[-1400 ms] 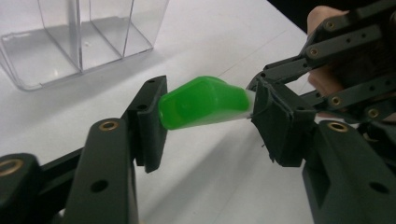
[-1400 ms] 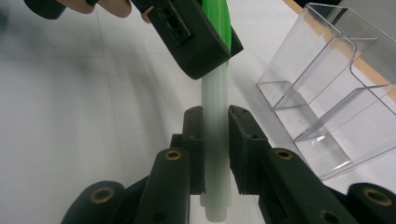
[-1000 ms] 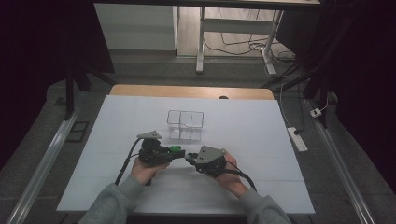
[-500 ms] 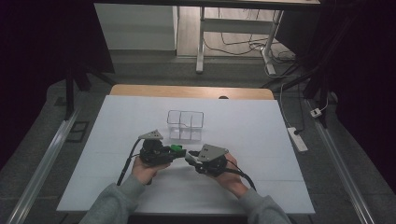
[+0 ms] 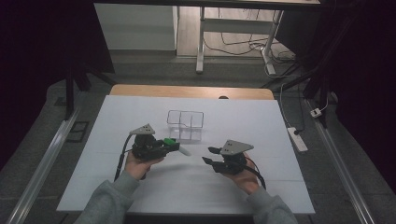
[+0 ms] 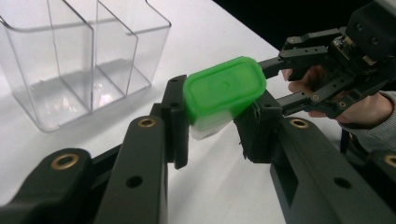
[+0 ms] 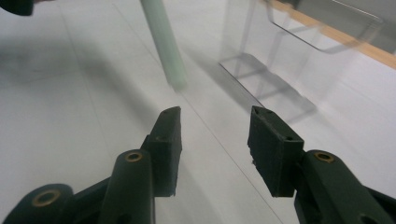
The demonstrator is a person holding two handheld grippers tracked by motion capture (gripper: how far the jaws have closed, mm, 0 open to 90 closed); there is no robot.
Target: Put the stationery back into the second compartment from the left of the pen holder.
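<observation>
My left gripper is shut on a pale tube with a green cap, holding it just above the white table. The tube's pale end points toward my right gripper. The right gripper's jaws have just been opening; they stand apart with nothing between them, a short way right of the tube. The left gripper view also catches that gripper beyond the cap. A clear divided container stands empty just behind both grippers.
The white tabletop spreads wide around my hands. Its wooden far edge lies behind the container. A white power strip lies off the table's right side. Table legs and cables stand on the floor beyond.
My right gripper has pulled away to the right from the left one, and its jaws have opened. The left gripper keeps still with the tube in it.
</observation>
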